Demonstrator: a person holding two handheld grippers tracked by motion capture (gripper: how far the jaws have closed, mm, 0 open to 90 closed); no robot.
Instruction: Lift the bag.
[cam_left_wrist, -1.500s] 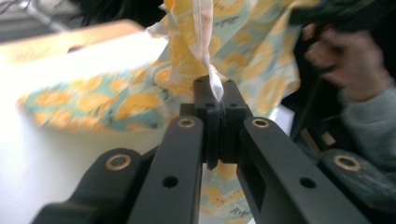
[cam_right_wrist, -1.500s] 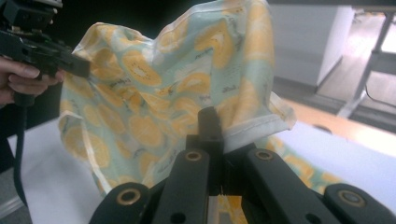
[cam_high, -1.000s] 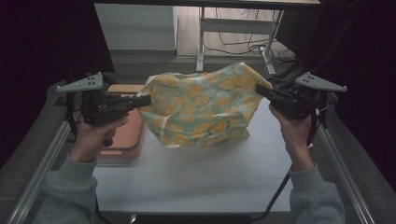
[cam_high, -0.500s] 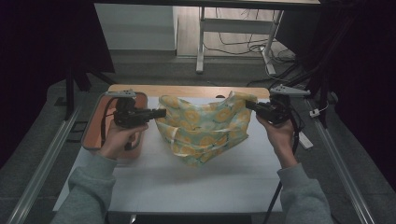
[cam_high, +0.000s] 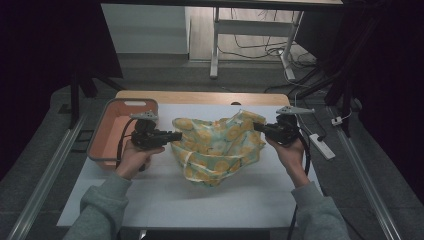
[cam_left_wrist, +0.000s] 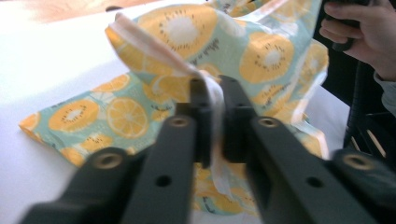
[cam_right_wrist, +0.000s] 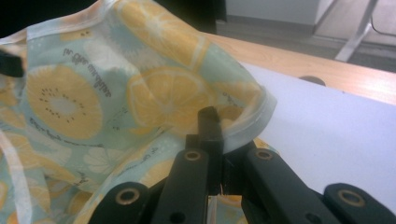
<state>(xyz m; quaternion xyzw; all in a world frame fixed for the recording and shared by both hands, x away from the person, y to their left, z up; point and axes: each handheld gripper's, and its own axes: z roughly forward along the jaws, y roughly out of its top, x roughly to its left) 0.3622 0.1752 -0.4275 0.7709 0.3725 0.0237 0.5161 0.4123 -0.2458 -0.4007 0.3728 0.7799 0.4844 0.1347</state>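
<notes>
Leftmost on the white table (cam_high: 165, 200) stands an orange tray (cam_high: 107, 130), apart from the work in hand. Just beside it, the left gripper (cam_high: 176, 135) holds level at the left edge of the fruit-print cloth (cam_high: 217, 147). Its jaws have just been opening; the left gripper view shows the white hem (cam_left_wrist: 215, 100) between the pads with a narrow gap at either side, so the grip reads as released or nearly so.

The cloth lies rumpled at mid-table, its lower portion resting on the surface, its two upper corners lifted toward the grippers.

At the right, the right gripper (cam_high: 257, 127) is clenched on the opposite hemmed corner (cam_right_wrist: 252, 123), jaws tight together in the right gripper view.

Risks, as judged:
- With one side slackening and the other clamped, any pull from the right would drag the cloth sideways and bunch it further.
- The left hem may snag on a pad as that gripper withdraws, lifting the corner again.
- Uneven release would leave folds that need reworking.
</notes>
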